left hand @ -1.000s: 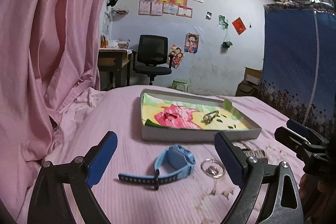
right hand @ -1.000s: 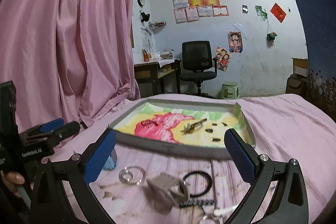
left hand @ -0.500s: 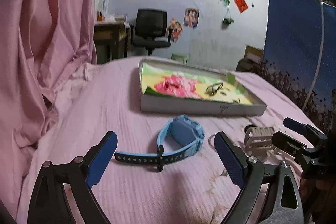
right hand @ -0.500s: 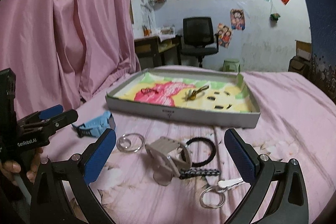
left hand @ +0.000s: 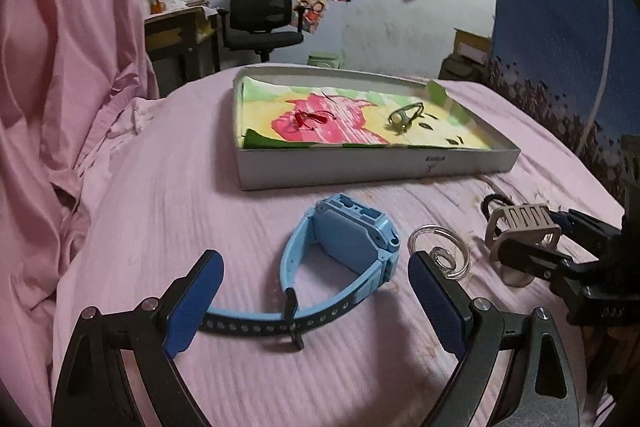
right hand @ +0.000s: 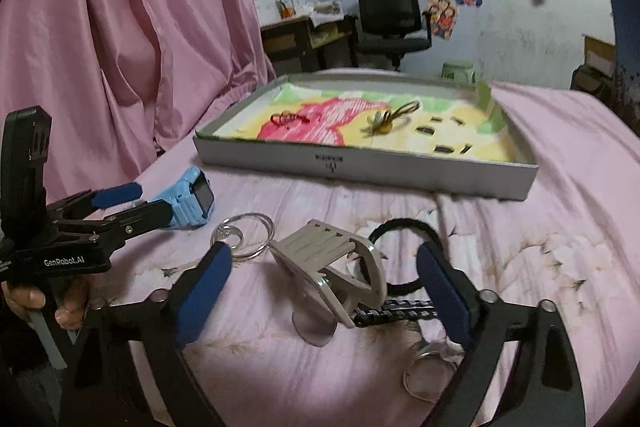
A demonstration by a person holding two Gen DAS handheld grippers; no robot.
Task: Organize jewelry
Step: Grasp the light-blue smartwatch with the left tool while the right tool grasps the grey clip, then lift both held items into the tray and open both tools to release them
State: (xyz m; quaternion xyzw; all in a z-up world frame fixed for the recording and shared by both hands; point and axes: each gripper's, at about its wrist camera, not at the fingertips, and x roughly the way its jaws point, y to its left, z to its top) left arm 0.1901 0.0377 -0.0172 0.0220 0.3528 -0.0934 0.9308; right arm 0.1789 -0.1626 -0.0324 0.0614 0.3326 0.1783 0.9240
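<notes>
A light blue watch (left hand: 340, 259) lies on the pink bedsheet, and my left gripper (left hand: 316, 307) stands open around its strap without touching it. A beige hair clip (right hand: 328, 259) rests between the fingers of my right gripper (right hand: 324, 291), whose jaws are closing; its pads (right hand: 204, 291) stay apart from the clip. Two clear rings (right hand: 244, 235) lie between watch and clip. Behind the clip are a black hair tie (right hand: 404, 227) and a braided strap (right hand: 392, 315). The white tray (left hand: 360, 167) with a colourful lining holds a red trinket (left hand: 308, 119) and a gold piece (left hand: 404, 115).
A metal key ring (right hand: 428, 375) lies by my right finger. A hand (right hand: 24, 303) holds the left gripper (right hand: 140, 201) at the left edge. A pink curtain (left hand: 60, 67) hangs on the left; a desk and black office chair (left hand: 260, 15) stand beyond the bed.
Both grippers have sunk and tipped down toward the bed. The left has come over the watch, the right over the hair clip, and the right jaws have narrowed.
</notes>
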